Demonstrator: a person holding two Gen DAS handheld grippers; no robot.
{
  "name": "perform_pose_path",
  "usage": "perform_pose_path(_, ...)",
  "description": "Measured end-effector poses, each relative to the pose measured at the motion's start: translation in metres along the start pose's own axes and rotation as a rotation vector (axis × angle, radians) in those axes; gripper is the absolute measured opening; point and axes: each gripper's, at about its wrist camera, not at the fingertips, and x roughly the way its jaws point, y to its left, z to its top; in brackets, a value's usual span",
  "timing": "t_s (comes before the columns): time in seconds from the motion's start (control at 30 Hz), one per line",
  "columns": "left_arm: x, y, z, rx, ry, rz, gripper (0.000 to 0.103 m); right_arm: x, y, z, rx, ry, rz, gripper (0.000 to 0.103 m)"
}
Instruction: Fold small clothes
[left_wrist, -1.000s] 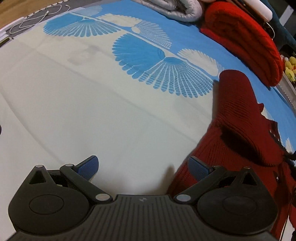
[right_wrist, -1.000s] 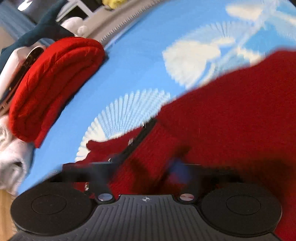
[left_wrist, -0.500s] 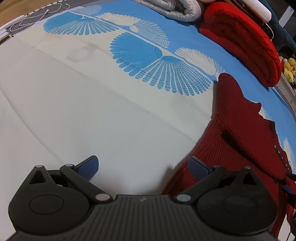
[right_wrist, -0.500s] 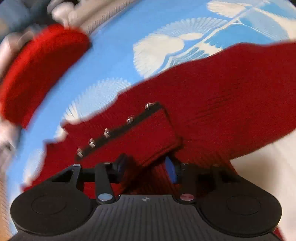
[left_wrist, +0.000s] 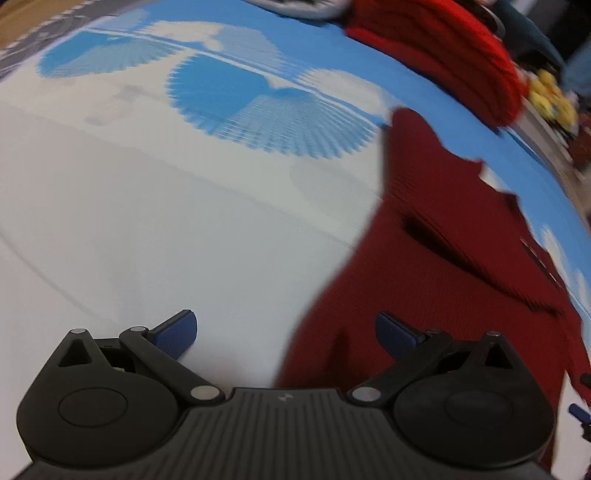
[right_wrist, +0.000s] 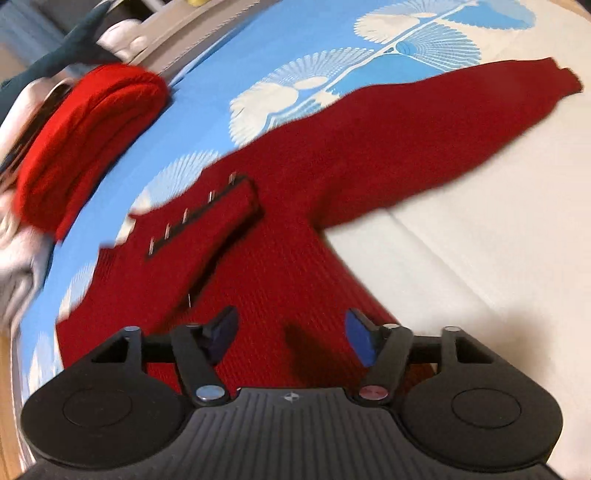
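A dark red knit cardigan lies flat on the bed, with one sleeve stretched out to the right and a folded-over button band with several metal buttons. In the left wrist view the cardigan fills the right side. My left gripper is open and empty, straddling the cardigan's left edge just above it. My right gripper is open and empty over the cardigan's body.
The bed cover is white with blue fan patterns. A folded bright red knit lies at the far edge, with white and grey clothes beside it. Yellow toys sit beyond the bed.
My right gripper was shut on the cardigan's folded flap, then opened and drew back. The flap now lies flat. My left gripper shifted right, toward the cardigan.
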Motion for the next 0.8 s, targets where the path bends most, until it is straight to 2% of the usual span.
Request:
perform_pose_path(0.13,-0.001,0.0,-0.015,0.058,0.053,-0.091,0.103,-0.038,-0.034,-0.051,-0.082,-0.031,-0.002,0.081)
perform_pose_path(0.2,-0.003,0.003,-0.028,0.079,0.073,-0.12,0.103,-0.045,-0.048,-0.069,-0.129,-0.001,0.019,0.082)
perform_pose_path(0.3,-0.007,0.005,-0.053,0.103,0.108,-0.153,0.103,-0.049,-0.066,-0.088,-0.103,0.068,0.048,0.082)
perform_pose_path(0.4,-0.018,0.003,-0.079,0.152,0.104,-0.165,0.102,-0.048,-0.073,-0.095,-0.125,0.07,0.022,0.082)
perform_pose_path(0.47,-0.024,0.004,-0.093,0.175,0.096,-0.174,0.102,-0.049,-0.076,-0.1,-0.155,0.068,0.037,0.082)
perform_pose_path(0.53,-0.031,0.005,-0.109,0.203,0.072,-0.171,0.102,-0.048,-0.074,-0.102,-0.211,0.116,0.1,0.084)
perform_pose_path(0.63,-0.041,0.007,-0.13,0.191,0.046,-0.162,0.102,-0.051,-0.075,-0.11,-0.219,0.167,0.2,0.084)
perform_pose_path(0.73,-0.052,0.009,-0.15,0.173,0.023,-0.159,0.102,-0.057,-0.08,-0.115,-0.195,0.169,0.23,0.081)
perform_pose_path(0.8,-0.058,0.009,-0.161,0.192,0.004,-0.147,0.101,-0.062,-0.086,-0.119,-0.179,0.159,0.227,0.074)
